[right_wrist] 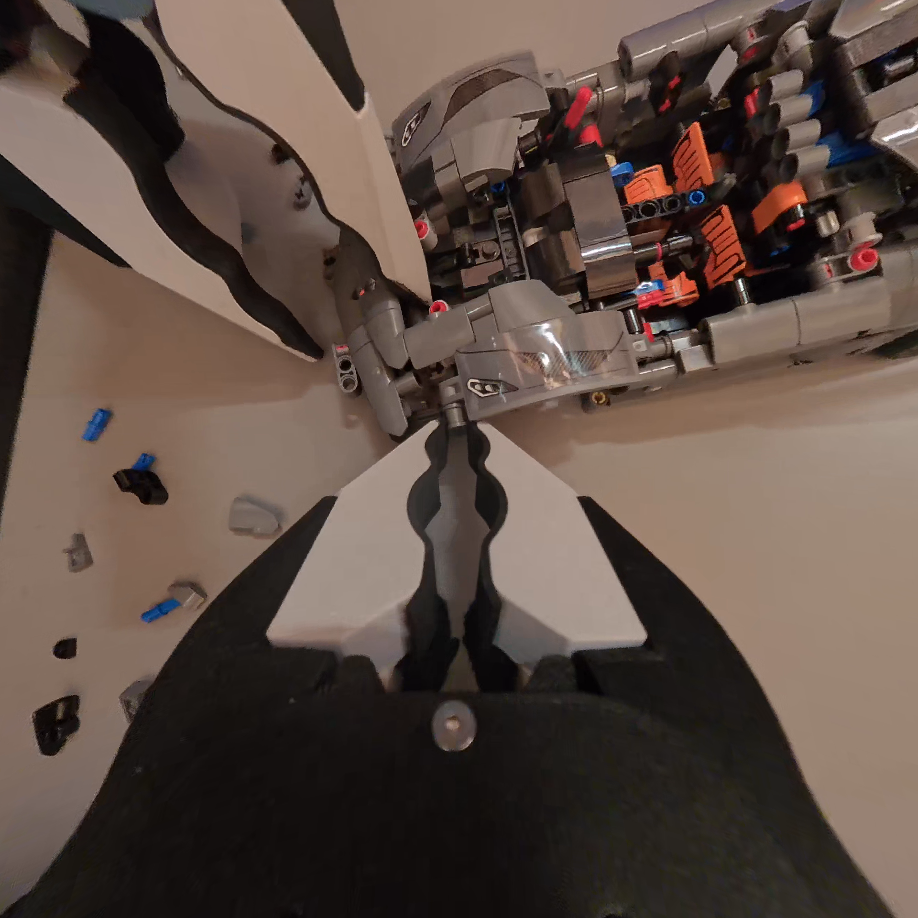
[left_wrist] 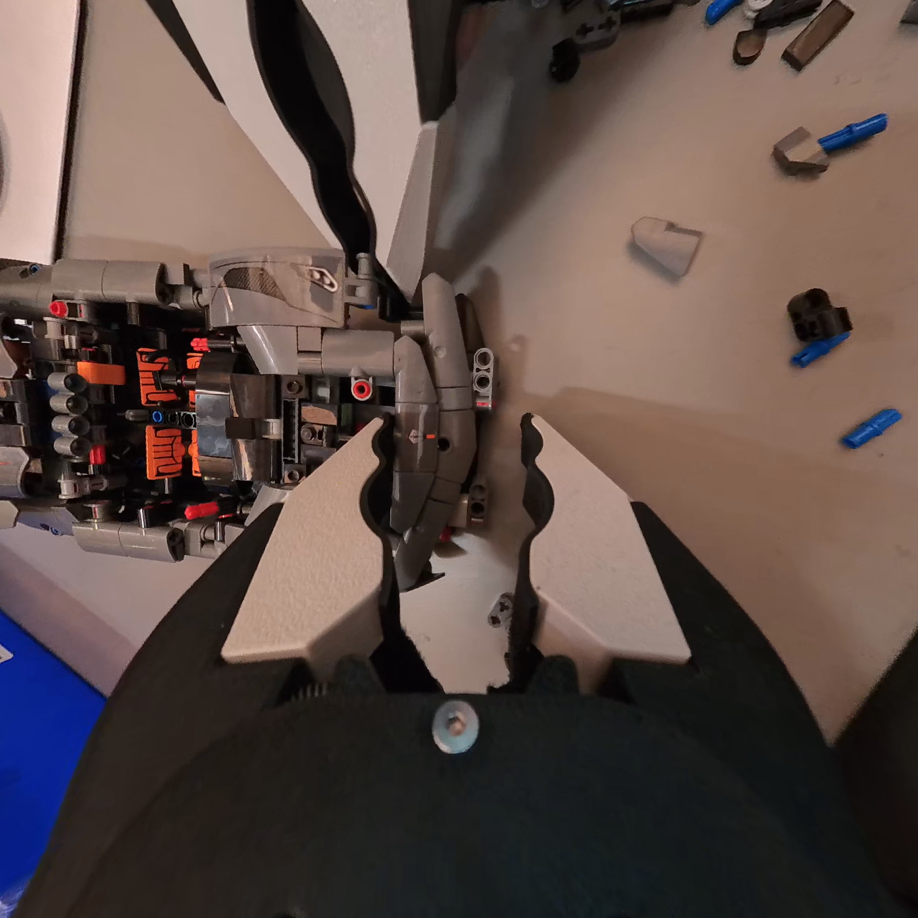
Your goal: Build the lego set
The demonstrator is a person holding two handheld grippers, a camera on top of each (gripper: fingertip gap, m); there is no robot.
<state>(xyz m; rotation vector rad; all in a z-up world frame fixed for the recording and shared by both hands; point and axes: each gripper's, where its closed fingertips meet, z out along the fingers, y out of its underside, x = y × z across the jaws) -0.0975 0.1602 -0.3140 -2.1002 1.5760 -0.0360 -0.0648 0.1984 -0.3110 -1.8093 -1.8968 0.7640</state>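
Observation:
The grey, black and orange lego car model lies on the beige table and also shows in the right wrist view. My left gripper is open. Its fingers straddle the model's curved grey front panels; the left pad is close to them and the right pad is apart. It shows from the side in the right wrist view. My right gripper is nearly closed, its tips pinching a small grey connector that sticks out below the wheel arch. Its tips show in the left wrist view.
Loose parts lie on the table beside the model's front: blue pins, a black connector, a grey curved slope and a small grey piece. The same parts show in the right wrist view. A blue surface lies at the lower left. About 6 centimeters separates my left fingertips from my right.

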